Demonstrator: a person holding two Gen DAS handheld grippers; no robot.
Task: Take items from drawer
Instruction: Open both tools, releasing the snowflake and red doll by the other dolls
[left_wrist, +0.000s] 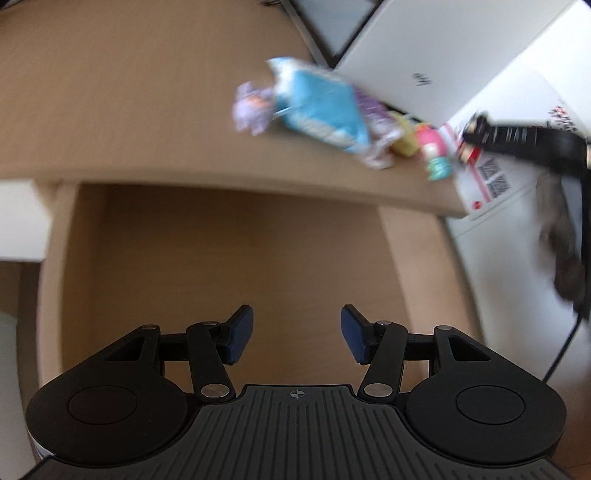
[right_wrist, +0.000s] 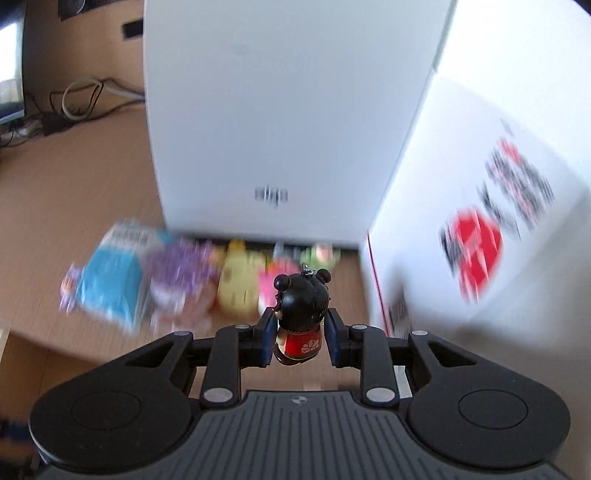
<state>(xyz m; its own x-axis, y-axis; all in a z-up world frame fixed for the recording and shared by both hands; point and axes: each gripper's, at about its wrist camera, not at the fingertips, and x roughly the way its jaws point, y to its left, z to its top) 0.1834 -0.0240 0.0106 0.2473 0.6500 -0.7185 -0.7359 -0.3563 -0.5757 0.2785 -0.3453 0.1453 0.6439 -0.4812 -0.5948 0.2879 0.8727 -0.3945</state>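
Right tool (right_wrist: 300, 334) sits nearest the lens, its blue pads closed on a small doll figure (right_wrist: 301, 317) — black hair buns, red body — gripped around the torso, head standing above the fingertips. Beyond it, on the desk (right_wrist: 74, 184), lie a blue packet (right_wrist: 110, 288), a purple packet (right_wrist: 177, 277), a yellow toy (right_wrist: 238, 284) and a pink toy (right_wrist: 267, 290), crowded against a white box (right_wrist: 277, 110).

Left tool (left_wrist: 296, 334) is about half open with nothing between the pads, poised over the open drawer (left_wrist: 240, 258), whose visible floor looks bare.

Risks, as judged:
- Grip is low on a rounded body; the doll could pivot or slip out.
- Landing space is tight — setting down may knock the pink toy or strike the box.
- Heavy blur suggests speed; a misjudged placement near the desk edge could drop the doll back into the drawer.
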